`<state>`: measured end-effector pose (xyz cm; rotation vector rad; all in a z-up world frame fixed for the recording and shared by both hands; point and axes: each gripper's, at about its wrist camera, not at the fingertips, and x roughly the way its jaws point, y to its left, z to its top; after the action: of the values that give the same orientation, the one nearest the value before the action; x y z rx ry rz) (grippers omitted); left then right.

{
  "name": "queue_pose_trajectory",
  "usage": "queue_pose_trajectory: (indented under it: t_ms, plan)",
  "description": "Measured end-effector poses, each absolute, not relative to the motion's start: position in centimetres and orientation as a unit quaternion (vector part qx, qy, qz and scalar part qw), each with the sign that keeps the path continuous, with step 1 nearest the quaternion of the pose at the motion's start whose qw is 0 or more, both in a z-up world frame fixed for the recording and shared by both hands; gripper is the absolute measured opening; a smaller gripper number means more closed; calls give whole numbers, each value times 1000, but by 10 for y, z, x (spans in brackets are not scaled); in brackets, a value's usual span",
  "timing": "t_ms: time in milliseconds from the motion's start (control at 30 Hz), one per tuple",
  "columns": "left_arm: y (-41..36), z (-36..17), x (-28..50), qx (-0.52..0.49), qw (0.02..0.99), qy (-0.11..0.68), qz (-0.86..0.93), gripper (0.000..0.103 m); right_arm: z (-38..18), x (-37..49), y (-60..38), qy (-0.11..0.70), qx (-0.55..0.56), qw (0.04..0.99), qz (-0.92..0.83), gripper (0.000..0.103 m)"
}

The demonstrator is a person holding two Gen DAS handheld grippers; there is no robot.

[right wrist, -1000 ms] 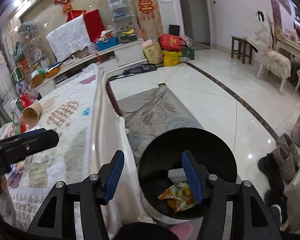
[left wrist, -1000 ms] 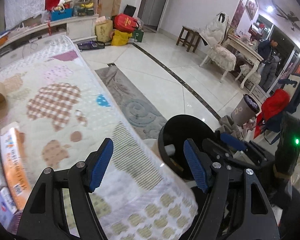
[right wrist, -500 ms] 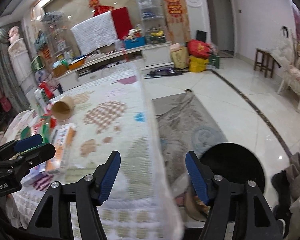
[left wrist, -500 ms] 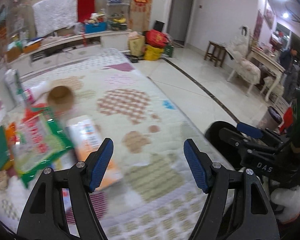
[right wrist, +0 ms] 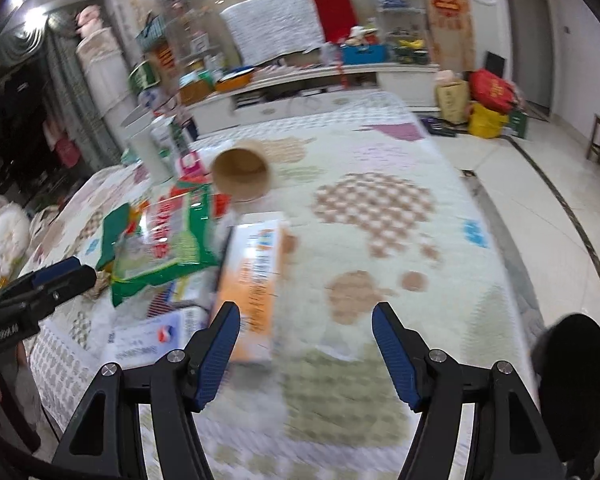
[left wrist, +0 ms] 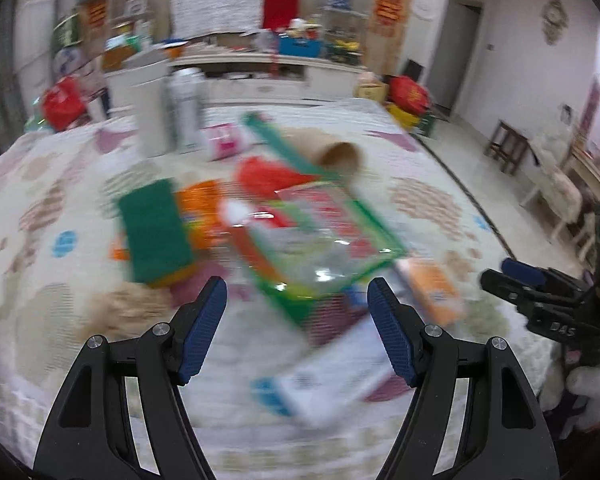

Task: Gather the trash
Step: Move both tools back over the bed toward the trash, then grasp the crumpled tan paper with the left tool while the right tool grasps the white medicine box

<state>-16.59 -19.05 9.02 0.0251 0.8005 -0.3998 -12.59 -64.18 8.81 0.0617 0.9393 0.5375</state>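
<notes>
Both fisheye views are bending sharply toward dark, rounded corners. Motion blur is smearing the litter (left wrist: 300,240) on the quilt (right wrist: 380,240). Ceiling lights (right wrist: 24,12) are glaring at upper left; the room is looking moderately bright.

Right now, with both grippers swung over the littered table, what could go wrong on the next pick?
1. The wrappers overlap: the green bag lies partly on other packets, so an open left gripper closing there may drag neighbours.
2. The paper cup lies on its side and could roll away if nudged.
3. The right gripper, jaws just opening and empty, sits over the orange box; the black bin is at the table's edge, so a loose grip could drop it short.
</notes>
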Motion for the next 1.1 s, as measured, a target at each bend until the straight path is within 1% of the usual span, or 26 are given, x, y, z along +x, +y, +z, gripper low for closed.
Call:
queue_pose_trajectory:
  t_ms: [133, 300, 400, 500, 633, 733, 1000, 1100]
  plan:
    - [-137, 86, -138, -28, 899, 405, -164, 72, 87, -116, -610, 450, 29, 847, 282, 70]
    - [-95, 81, -122, -78, 885, 428, -167, 72, 85, -110, -577, 461, 24, 834, 302, 70]
    - [-79, 77, -123, -87, 880, 437, -166, 72, 87, -117, -565, 460, 15, 828, 322, 71]
    - [-74, 74, -121, -86, 876, 444, -168, 72, 88, -127, -557, 463, 0, 821, 333, 71]
    - [-75, 63, -117, -72, 869, 454, -183, 72, 86, -143, -556, 478, 9, 802, 358, 72]
    - [-79, 52, -112, -64, 863, 463, -192, 72, 81, -158, -552, 488, -3, 792, 366, 77]
    - [-90, 29, -102, -27, 863, 468, -189, 72, 74, -161, -543, 502, -8, 787, 359, 77]
    - [-86, 29, -102, -35, 866, 460, -194, 71, 78, -156, -535, 498, -15, 790, 356, 77]
